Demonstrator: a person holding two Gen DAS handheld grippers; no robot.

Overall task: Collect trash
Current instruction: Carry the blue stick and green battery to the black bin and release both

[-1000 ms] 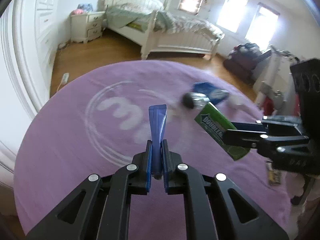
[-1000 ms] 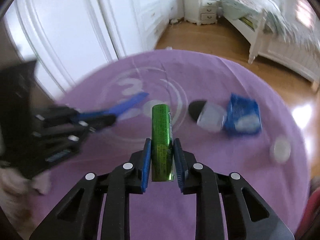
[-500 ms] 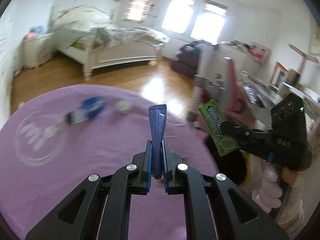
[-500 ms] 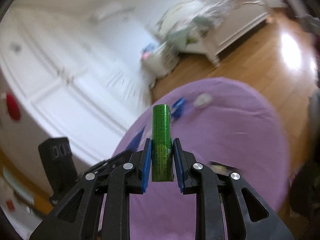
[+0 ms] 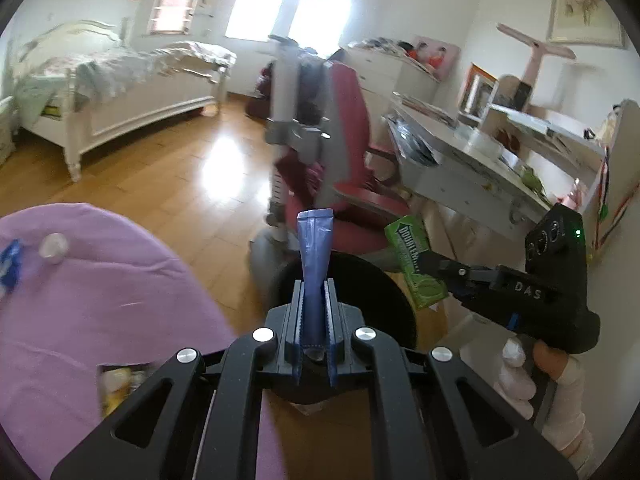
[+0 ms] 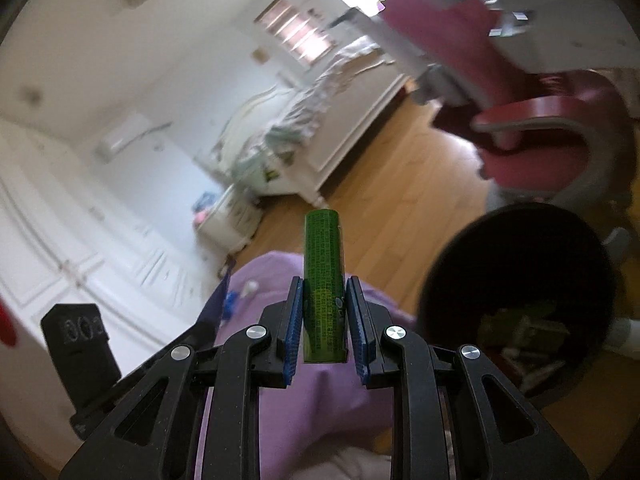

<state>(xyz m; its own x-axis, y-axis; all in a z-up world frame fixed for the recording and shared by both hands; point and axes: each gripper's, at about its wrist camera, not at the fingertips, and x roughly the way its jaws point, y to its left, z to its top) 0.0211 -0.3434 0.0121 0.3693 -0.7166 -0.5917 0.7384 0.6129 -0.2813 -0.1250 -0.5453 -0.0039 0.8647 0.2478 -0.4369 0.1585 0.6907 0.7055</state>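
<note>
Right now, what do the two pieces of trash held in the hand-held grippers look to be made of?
Blue wrapper: probably thin plastic or foil film; it is creased, flattened and slightly glossy. Green gum pack: likely printed paper or foil-lined wrap, with fine print on a smooth, faintly shiny face; it keeps its boxy shape.

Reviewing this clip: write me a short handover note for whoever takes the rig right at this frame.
Left gripper: shut on the blue wrapper, over the black bin.
Right gripper: shut on the green gum pack, with the bin to its right; some trash already lies inside.
Done: both pieces carried to the bin.
Left: drop both, then fetch the white cap and blue packet on the purple cloth.
</note>
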